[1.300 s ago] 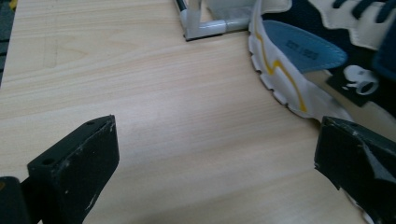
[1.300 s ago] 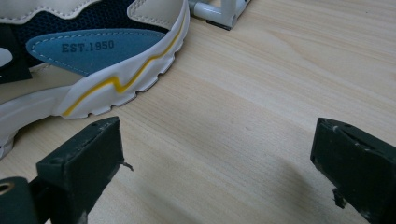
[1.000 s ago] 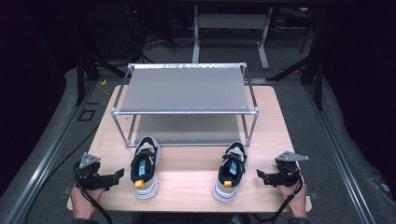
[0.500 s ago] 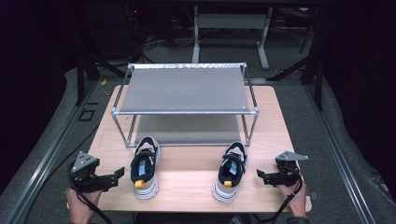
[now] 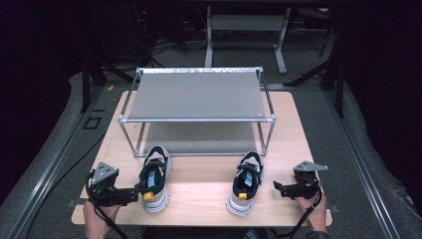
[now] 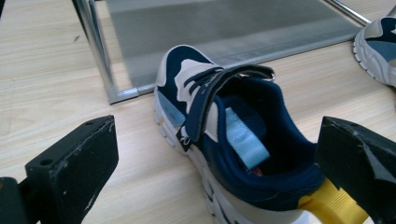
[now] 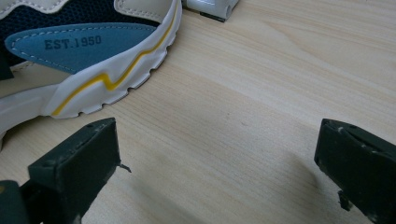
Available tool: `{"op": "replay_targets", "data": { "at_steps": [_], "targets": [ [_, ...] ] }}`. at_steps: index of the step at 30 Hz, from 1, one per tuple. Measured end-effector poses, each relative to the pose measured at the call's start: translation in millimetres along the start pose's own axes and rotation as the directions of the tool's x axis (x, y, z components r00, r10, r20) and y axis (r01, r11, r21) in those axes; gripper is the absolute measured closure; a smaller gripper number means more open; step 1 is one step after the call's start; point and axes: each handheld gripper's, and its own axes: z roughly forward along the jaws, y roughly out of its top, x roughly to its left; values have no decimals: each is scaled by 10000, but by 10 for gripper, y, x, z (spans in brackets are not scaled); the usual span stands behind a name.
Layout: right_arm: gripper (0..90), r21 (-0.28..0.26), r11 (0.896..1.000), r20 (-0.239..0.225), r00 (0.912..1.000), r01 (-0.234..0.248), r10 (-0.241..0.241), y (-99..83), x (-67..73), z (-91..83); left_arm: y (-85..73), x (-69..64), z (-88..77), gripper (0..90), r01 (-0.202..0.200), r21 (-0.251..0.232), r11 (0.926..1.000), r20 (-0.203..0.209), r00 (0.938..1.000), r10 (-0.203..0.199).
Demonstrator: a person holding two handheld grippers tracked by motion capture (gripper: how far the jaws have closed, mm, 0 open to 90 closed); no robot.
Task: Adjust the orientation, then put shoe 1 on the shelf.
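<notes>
Two navy and white shoes with yellow heel tabs stand on the wooden table point(image 5: 199, 191), toes toward a metal rack. The left shoe point(image 5: 155, 179) has its heel right at the tips of my left gripper point(image 5: 135, 194). In the left gripper view that shoe point(image 6: 233, 140) lies between the wide-apart jaws of the left gripper point(image 6: 217, 144), and the right jaw touches the yellow tab point(image 6: 327, 205). My right gripper point(image 5: 276, 188) rests open a short way right of the right shoe point(image 5: 245, 182). In the right gripper view the right gripper point(image 7: 217, 154) has bare wood between its jaws, and the shoe's side point(image 7: 84, 56) is at upper left.
A two-tier metal rack point(image 5: 196, 94) with grey shelves fills the back half of the table. One of its feet point(image 7: 210, 7) stands just past the right shoe. The second shoe's toe point(image 6: 378, 46) shows at the right edge of the left gripper view. Dark floor surrounds the table.
My left gripper has shifted slightly right, bringing its open jaws up around the left shoe's heel. The right gripper and both shoes have stayed put.
</notes>
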Motion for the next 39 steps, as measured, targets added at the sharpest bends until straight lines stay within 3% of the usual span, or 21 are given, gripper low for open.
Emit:
{"op": "replay_targets", "data": {
  "at_steps": [12, 16, 17, 22, 25, 31, 34, 36, 39],
  "targets": [
    [0, 89, 10000, 52, 10000, 11, -12, 2, 0, 2, -82, -268, 180, 0, -63, 267, 9996, 64, 10000, 62],
    [0, 184, 9998, 85, 10000, 44, -45, 4, 3, 3, -120, -375, 254, 0, -210, 349, 9992, -119, 9997, 214],
    [0, 184, 9998, 78, 10000, 26, -27, 5, 6, 9, -151, -394, 315, 0, -320, 571, 9979, -336, 9989, 340],
    [0, 89, 9999, 122, 9999, 57, -58, 1, 7, 15, -246, -360, 409, 0, -207, 823, 9964, -731, 9970, 267],
    [0, 70, 10000, 113, 9999, 41, -42, -1, 8, 14, -321, -303, 401, 0, -3, 865, 9963, -668, 9977, 61],
    [1, 103, 9999, 157, 9999, 23, -25, 0, 14, 16, -466, -153, 229, 7, 242, 948, 9952, -1104, 9938, -137],
    [0, 109, 9999, 160, 9999, 55, -56, 1, 10, 17, -467, -125, 204, 12, 435, 920, 9948, -1046, 9939, -338],
    [0, 94, 9999, 107, 9999, 47, -49, 2, 10, 18, -429, -177, 275, 0, 533, 822, 9952, -763, 9960, -470],
    [0, 73, 9999, 111, 9999, 70, -71, 2, 7, 16, -412, -218, 362, 0, 542, 836, 9950, -698, 9964, -484]
  ]
}}
